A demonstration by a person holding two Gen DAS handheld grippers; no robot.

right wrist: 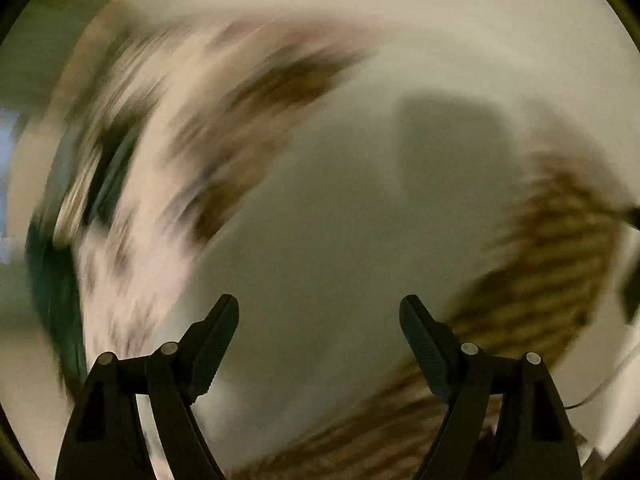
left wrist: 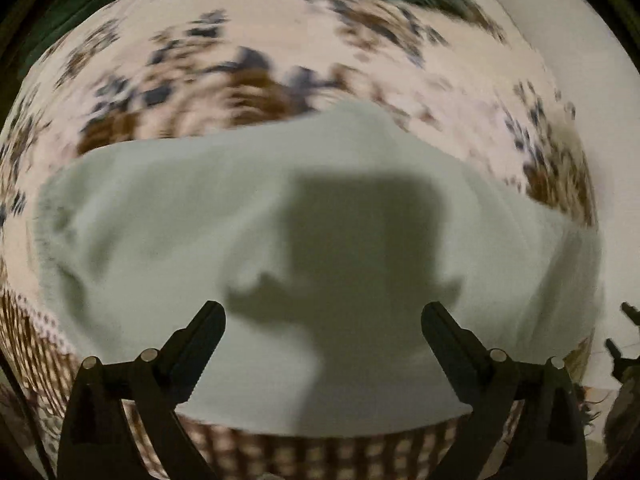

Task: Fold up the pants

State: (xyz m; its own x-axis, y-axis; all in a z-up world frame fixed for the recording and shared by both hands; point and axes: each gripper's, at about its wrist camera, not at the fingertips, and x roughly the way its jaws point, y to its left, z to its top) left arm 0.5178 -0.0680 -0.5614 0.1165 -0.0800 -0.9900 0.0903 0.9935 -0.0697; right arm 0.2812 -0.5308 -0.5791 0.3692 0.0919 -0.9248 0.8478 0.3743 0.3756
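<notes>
place: home bedroom | evidence: floral bedspread (left wrist: 248, 92), checked border (left wrist: 320, 452)

Pale mint-green pants (left wrist: 168, 216) folded into broad flat bundle, lying on patterned cloth, slightly rumpled

Matt cloth pants (left wrist: 200, 208) (soft-looking)

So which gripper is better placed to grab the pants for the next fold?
Probably the left gripper: open, directly over the pale green pants. The right gripper is open too, but its view is blurred.
</notes>
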